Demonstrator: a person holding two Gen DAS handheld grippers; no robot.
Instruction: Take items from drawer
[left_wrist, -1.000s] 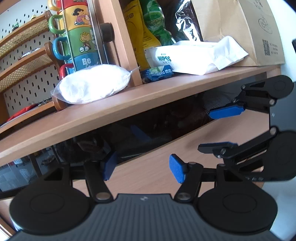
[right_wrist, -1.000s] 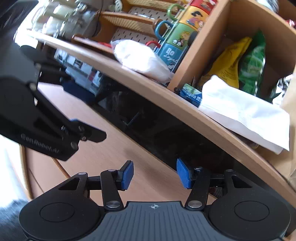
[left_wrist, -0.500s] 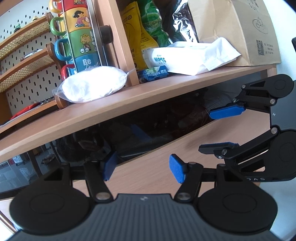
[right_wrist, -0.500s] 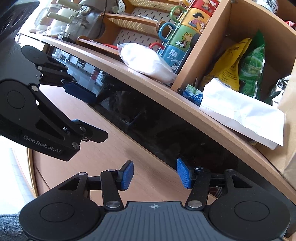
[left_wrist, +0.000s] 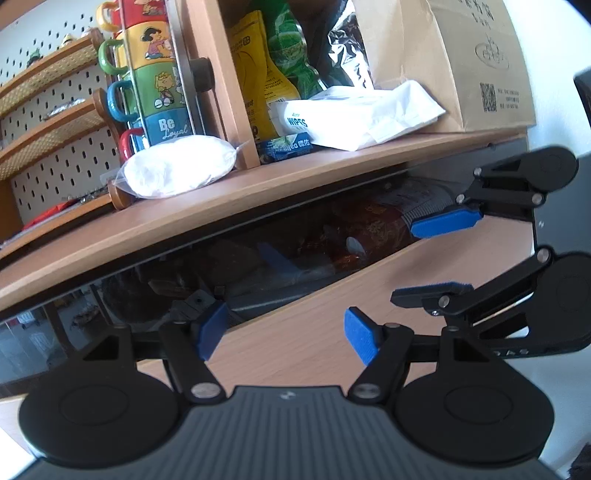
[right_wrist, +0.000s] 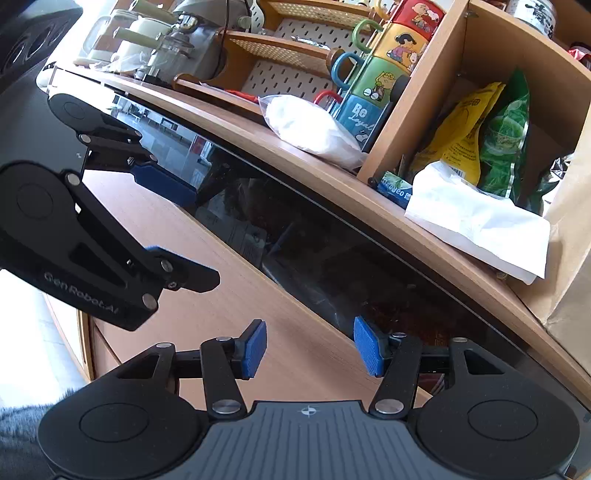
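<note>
Left gripper (left_wrist: 284, 334) hovers open over the drawer (left_wrist: 314, 332) front, jaws empty. Right gripper (left_wrist: 437, 254) gapes at the right, by the dark drawer opening. On the shelf (left_wrist: 221, 199) above: a white bag (left_wrist: 181, 170), stacked mugs (left_wrist: 155, 81), wipes (left_wrist: 354, 114).

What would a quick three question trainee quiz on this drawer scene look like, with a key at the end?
1. True or false: the left claw is shut on an item from the drawer.
2. Which lies in front of the mugs on the shelf? A) the white bag B) the wipes C) the paper bag
3. Fill in: the right claw is ____, with nothing between its pads.

Key: 1 false; 2 A; 3 open
</note>
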